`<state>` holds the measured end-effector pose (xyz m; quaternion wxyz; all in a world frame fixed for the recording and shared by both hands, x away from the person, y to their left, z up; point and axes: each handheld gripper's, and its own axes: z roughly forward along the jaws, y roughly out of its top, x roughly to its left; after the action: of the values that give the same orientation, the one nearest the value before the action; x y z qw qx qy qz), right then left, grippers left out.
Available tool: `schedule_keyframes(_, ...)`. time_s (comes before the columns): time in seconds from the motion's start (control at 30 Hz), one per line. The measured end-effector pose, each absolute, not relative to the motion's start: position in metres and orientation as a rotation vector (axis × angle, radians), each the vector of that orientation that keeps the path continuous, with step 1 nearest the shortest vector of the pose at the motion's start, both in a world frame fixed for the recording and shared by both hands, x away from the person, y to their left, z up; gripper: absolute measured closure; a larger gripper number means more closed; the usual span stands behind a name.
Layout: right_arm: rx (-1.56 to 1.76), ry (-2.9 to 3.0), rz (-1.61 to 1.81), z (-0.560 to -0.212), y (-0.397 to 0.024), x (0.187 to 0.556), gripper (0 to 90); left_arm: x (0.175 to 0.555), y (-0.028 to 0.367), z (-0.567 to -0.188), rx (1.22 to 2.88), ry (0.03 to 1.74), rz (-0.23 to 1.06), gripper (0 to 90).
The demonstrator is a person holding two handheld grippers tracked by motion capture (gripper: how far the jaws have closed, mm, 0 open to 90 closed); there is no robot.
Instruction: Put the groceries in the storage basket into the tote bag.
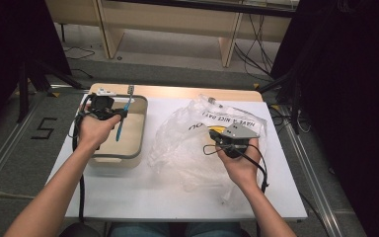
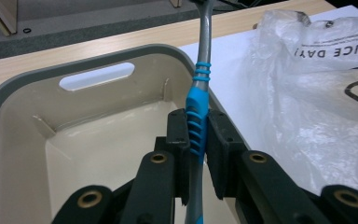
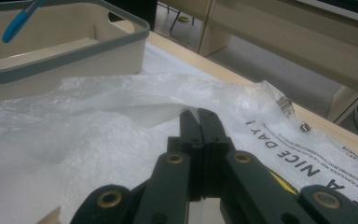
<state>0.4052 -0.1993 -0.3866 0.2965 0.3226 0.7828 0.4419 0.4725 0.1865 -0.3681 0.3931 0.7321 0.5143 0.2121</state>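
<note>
Over bin (image 2: 9, 98), L fingers (image 2: 177, 126) clamp toothbrush (image 2: 196, 116) mid-handle; R fingers (image 3: 199, 122) clenched on bag (image 3: 98, 121).

- The surface (image 1: 143, 197) is white – a bare stretch runs along its near edge, and a light wooden strip (image 1: 177, 92) lines its far edge.
- Grey floor (image 1: 10, 128) lies on both sides, with a black mark shaped like a 5 (image 1: 44, 128) left of the surface.
- Light wooden furniture (image 1: 168, 24) stands beyond, its 2 legs (image 1: 109, 37) reaching the floor.
- Black cables (image 1: 251, 49) trail over the floor near the right leg, and another cable (image 1: 76, 52) lies at the left.
- Dark drapes (image 1: 355, 98) hang at the right – more dark shapes (image 1: 15, 44) stand at the left.
- A metal rail (image 1: 306, 168) runs along the floor right of the surface.
</note>
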Motion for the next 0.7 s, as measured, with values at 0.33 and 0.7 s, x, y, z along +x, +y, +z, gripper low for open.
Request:
schedule_keyframes(0.33, 0.860, 2.081, 1.176, -0.386, -0.199, 0.405, 90.0, 0.460, 0.180, -0.358, 1.860, 1.245, 0.538, 79.6)
schedule_keyframes(0.7, 0.861, 2.081, 1.177, -0.387, -0.200, 0.405, 90.0, 0.446, 0.173, -0.351, 1.860, 1.183, 0.528, 79.6)
